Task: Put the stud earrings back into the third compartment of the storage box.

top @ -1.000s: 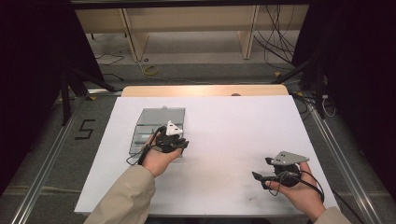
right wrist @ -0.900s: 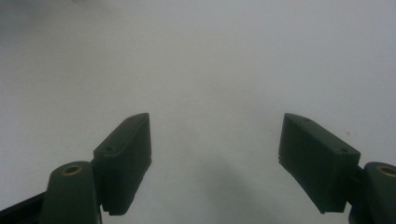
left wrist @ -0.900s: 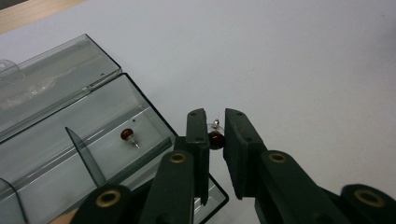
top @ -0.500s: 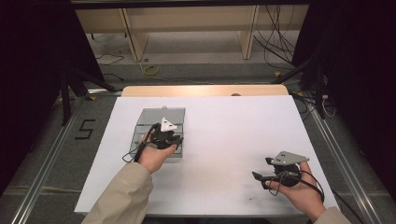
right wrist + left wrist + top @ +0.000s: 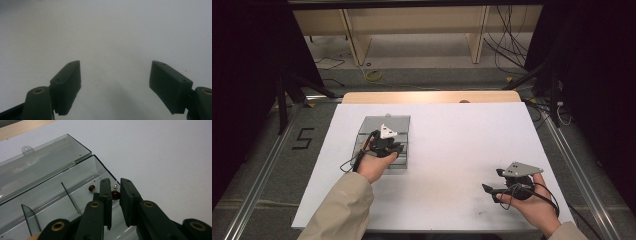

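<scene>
High view: left gripper sits over the clear plastic box on the white table, left of centre. Right gripper is low w/ its hand near the right front edge, well apart from the box.

Left gripper view: box lid open, dividers inside. Jaws nearly closed w/ a narrow gap, tips down in the end compartment around a small dark-red bead; prob. touching it, can't tell if gripped. Second bead just beside.

Right gripper view: jaws wide apart, holding nothing, bare table below.
</scene>
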Action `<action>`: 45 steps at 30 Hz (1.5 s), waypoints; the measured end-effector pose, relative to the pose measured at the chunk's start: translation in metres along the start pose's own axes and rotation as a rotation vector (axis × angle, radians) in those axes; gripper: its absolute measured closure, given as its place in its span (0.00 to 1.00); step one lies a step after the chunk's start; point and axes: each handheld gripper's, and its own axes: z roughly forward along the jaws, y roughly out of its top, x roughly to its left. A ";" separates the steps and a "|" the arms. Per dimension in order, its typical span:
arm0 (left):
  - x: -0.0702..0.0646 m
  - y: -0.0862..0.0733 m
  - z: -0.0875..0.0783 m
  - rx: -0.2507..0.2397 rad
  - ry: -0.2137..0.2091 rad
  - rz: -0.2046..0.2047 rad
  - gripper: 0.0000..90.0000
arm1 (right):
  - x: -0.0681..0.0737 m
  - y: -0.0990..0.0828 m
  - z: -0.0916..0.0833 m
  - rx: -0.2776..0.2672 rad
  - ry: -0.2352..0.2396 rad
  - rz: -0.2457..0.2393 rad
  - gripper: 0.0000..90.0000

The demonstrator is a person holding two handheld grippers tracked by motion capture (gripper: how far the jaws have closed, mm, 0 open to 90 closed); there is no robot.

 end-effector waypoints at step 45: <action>0.019 -0.005 0.028 0.024 0.080 0.022 0.87 | 0.000 0.000 0.000 0.002 0.001 -0.001 0.29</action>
